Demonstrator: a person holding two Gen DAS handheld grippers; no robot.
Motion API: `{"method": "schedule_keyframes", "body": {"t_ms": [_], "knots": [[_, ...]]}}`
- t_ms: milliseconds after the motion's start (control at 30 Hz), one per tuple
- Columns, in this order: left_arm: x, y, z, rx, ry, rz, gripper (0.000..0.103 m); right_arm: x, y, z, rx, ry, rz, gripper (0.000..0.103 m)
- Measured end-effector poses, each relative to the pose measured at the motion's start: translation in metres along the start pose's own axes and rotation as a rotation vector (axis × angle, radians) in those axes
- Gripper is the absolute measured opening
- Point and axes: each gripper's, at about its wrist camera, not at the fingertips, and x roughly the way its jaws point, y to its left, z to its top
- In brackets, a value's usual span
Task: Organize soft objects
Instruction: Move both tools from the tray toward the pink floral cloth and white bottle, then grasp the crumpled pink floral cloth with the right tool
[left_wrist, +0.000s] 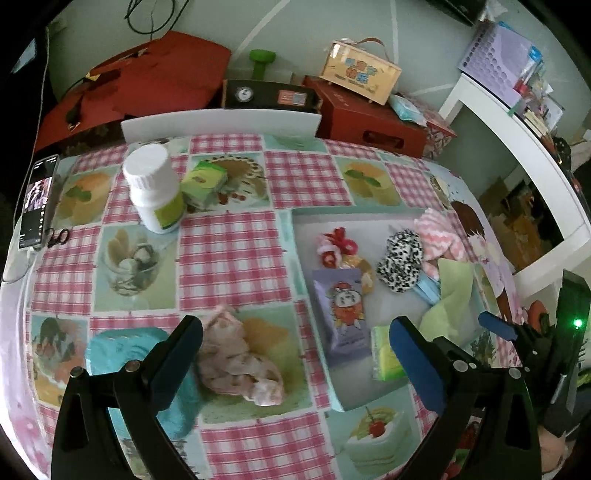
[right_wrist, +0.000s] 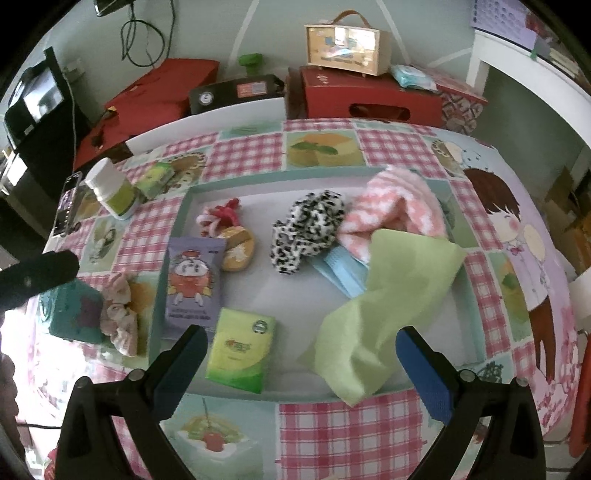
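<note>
A shallow white tray (right_wrist: 280, 295) (left_wrist: 325, 218) lies on the checked tablecloth. In it are a green cloth (right_wrist: 384, 295) (left_wrist: 450, 295), a pink-and-white fuzzy cloth (right_wrist: 391, 206) (left_wrist: 439, 236), a leopard-print scrunchie (right_wrist: 306, 229) (left_wrist: 400, 258), a purple packet (right_wrist: 192, 280) (left_wrist: 345, 310), a green tissue pack (right_wrist: 240, 349) (left_wrist: 384, 354) and a red-and-pink hair tie (right_wrist: 218, 218) (left_wrist: 336, 243). A pink scrunchie (left_wrist: 236, 358) (right_wrist: 118, 310) and a teal cloth (left_wrist: 122, 354) (right_wrist: 70, 314) lie on the table left of the tray. My left gripper (left_wrist: 295, 350) stands open above the pink scrunchie. My right gripper (right_wrist: 301, 350) is open over the tray's near edge.
A white pill bottle (left_wrist: 155, 188) (right_wrist: 110, 192) and a small green box (left_wrist: 203, 182) (right_wrist: 155, 177) stand at the far left, beside a phone (left_wrist: 37, 203). Red boxes (right_wrist: 369, 96) and a handled case (right_wrist: 347, 44) sit behind the table. White shelf (left_wrist: 517, 147) at right.
</note>
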Motion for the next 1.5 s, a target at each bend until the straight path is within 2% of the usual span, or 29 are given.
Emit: {"method": "schedule_keyframes", "body": {"t_ms": [300, 433, 567, 767, 1067, 1167, 1233, 1500], "knots": [[-0.009, 0.043, 0.014, -0.041, 0.035, -0.023, 0.101, -0.001, 0.031, 0.008, -0.056, -0.017, 0.047, 0.103], [-0.017, 0.062, 0.021, -0.040, 0.018, 0.015, 0.101, -0.002, 0.053, 0.013, -0.109, -0.027, 0.099, 0.103], [-0.020, 0.080, 0.026, -0.045, 0.036, 0.049, 0.101, -0.001, 0.079, 0.016, -0.170, -0.025, 0.138, 0.103], [-0.012, 0.110, 0.026, -0.086, 0.115, 0.086, 0.101, 0.005, 0.117, 0.018, -0.253, -0.013, 0.191, 0.103], [0.007, 0.143, 0.015, -0.177, 0.192, 0.060, 0.101, 0.028, 0.165, 0.004, -0.408, 0.036, 0.250, 0.102], [0.013, 0.150, 0.012, -0.192, 0.206, 0.058, 0.101, 0.038, 0.174, -0.003, -0.446, 0.058, 0.267, 0.095], [0.017, 0.155, 0.011, -0.201, 0.209, 0.057, 0.101, 0.047, 0.176, -0.005, -0.453, 0.083, 0.276, 0.086], [0.027, 0.172, 0.010, -0.250, 0.227, 0.041, 0.101, 0.070, 0.190, -0.011, -0.506, 0.124, 0.286, 0.078]]}}
